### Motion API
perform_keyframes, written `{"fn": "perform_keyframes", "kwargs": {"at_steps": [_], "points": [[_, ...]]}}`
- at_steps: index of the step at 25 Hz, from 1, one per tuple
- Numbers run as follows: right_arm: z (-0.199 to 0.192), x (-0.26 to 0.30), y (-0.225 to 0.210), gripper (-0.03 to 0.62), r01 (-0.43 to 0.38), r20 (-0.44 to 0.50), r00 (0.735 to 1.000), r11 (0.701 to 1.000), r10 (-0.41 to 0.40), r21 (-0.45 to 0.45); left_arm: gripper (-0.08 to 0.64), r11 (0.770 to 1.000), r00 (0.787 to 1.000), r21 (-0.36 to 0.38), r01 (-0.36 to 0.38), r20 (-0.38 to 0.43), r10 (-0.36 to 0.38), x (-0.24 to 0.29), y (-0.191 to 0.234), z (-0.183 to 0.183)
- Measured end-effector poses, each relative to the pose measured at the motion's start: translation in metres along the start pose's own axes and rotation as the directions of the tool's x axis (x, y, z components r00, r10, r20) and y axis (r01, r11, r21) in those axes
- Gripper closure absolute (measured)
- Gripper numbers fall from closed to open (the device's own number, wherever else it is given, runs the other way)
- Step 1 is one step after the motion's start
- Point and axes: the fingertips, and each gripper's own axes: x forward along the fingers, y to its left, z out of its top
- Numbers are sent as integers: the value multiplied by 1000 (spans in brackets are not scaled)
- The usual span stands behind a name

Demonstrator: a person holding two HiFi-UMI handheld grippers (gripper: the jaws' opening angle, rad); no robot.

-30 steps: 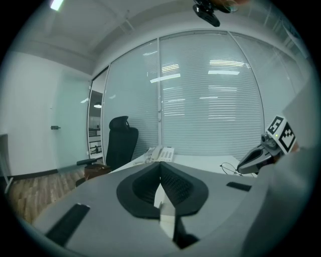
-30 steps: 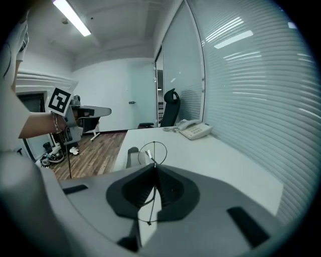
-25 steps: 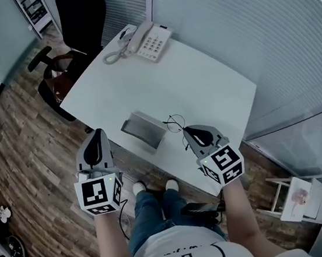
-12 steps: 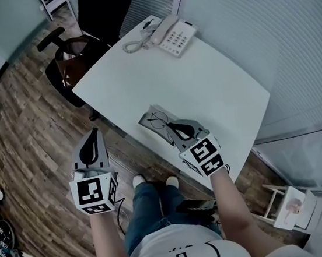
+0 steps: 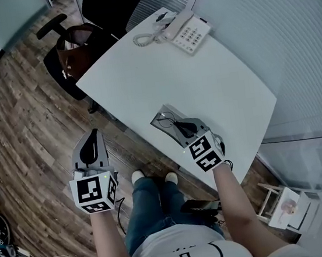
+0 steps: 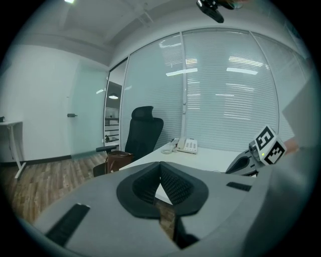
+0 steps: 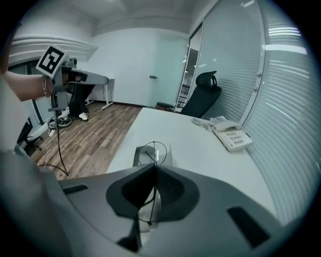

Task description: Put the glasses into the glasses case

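Head view: a person stands at the near edge of a white bench [image 5: 219, 82], with a tool in each hand.
Right tool [image 5: 179, 126]: clenched on the thin wire frame of the glasses [image 5: 162, 119], with its tips angled down at the glasses case [image 5: 167, 111].
Glasses, place: they hang in the right tool's grip directly over the open case. I cannot tell whether the wire touches the case's floor.
Glasses, long axis: in the right gripper view the frame [image 7: 153, 150] runs along the tool's own line. One round lens sits ahead of the tips, above the case [image 7: 139, 156]. The rest of the wire trails back under the pads toward the camera.
Case: grey and open, lying close to the bench's near edge with its long side roughly along that edge. The right tool hides part of it.
Left tool [image 5: 94, 134]: closed, tips meeting [image 6: 160, 164] with nothing between them. It is held off the bench over the floor [image 5: 26, 131], well apart from the case, and points toward the bench.
Bench: smooth and white. A desk phone [image 5: 188, 30] with a coiled cord sits at its far corner.
Room: the floor is dark wood plank. A black office chair [image 5: 104, 6] stands at the bench's far left with a brown bag [image 5: 76, 43] on its seat. Slatted blinds [image 5: 294, 25] cover the glass walls.
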Motion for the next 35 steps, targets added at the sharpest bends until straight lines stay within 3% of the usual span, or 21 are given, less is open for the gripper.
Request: {"fn": "perform_keyframes", "kwargs": {"at_steps": [6, 16, 19, 22, 28, 35], "points": [[-12, 13, 7, 574, 63, -88, 993, 992, -73, -105, 545, 1000, 1000, -10, 17, -16, -17, 7, 4, -7], [-15, 20, 17, 571, 35, -142, 988, 990, -55, -137, 545, 999, 1000, -35, 11, -12, -12, 5, 7, -9], [-13, 18, 20, 500, 21, -127, 991, 991, -38, -131, 545, 999, 1000, -30, 17, -7, -17, 5, 2, -7], [-5, 6, 18, 491, 47, -85, 995, 990, -59, -135, 545, 999, 1000, -27, 23, 6, -23, 3, -5, -2], [25, -49, -10, 490, 139, 73, 988, 990, -137, -22, 545, 999, 997, -1, 46, 64, -46, 2, -29, 28], [52, -127, -49, 578, 222, 287, 923, 965, -255, 140, 545, 995, 986, 64, 75, 143, -84, -2, -73, 71]]}}
